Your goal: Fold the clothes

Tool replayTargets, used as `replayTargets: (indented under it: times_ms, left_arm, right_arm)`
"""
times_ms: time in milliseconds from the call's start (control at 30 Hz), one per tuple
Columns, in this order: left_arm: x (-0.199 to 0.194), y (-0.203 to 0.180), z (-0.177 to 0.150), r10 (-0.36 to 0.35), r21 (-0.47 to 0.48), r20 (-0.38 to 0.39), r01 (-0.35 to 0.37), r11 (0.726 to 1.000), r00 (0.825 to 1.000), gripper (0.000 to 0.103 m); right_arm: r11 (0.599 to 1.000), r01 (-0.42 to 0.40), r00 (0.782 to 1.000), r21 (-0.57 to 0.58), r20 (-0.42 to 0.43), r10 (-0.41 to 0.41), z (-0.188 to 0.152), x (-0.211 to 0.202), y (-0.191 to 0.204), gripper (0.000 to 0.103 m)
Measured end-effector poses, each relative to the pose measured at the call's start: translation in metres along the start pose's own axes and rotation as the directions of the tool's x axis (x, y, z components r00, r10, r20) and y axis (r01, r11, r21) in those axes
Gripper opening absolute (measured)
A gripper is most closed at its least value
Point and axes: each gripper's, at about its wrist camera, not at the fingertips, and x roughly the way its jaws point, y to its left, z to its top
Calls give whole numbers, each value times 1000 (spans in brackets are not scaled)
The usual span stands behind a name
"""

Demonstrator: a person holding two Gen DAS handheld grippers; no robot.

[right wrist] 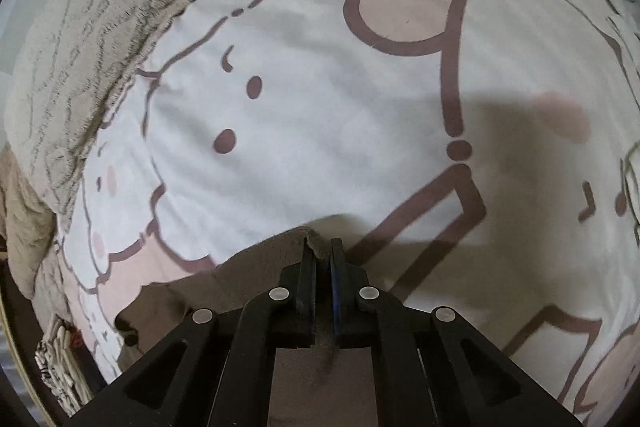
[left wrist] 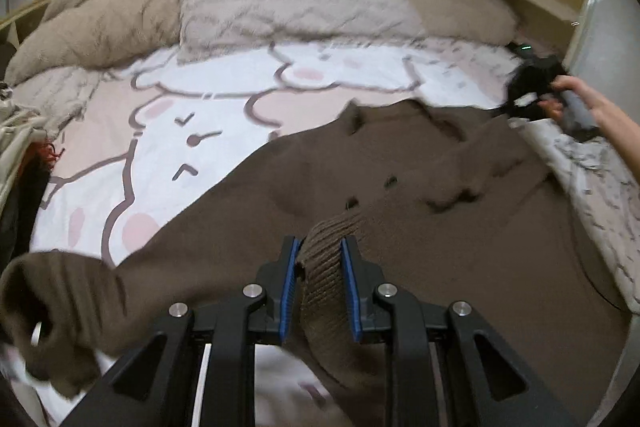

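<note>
Two grippers hold one brown knit sweater, which lies spread across the lower right of the left wrist view on a cartoon-print bed sheet. The left gripper is clamped on a ribbed band; the right gripper is pinched nearly closed on a thin edge. Soft, limp and probably stretchy, the sweater should handle best held by its ribbed hems.

Gripper (closed) on brown garment
</note>
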Motion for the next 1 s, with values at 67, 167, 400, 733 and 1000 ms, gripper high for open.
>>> replayTargets:
  times_ms: [67,167,400,733,1000]
  left_arm:
    - [22,12,4,19,-17,-45,-20,1000,999,22]
    - [44,29,5,37,-51,-85,-42,998,996,15]
    - [49,48,2,10,-117,-84,-20,993,996,15]
    - [-8,5,-9,-20,-6,4,20,1000,1000,15]
    - [14,-18,-42,4,-26,-41,-5,1000,999,14]
  right_arm:
    - [1000,3,1000,1,5,-3,1,17,5,6]
    - [998,-53,998,34,28,52,3,19,-4,6]
    - [953,-264,952,152,200,232,9,-22,-54,6]
    - [918,-268,960,-291,-3,279,-111,-36,-16,6]
    - [873,-105,932,-477,260,254,-187,-56,9,6]
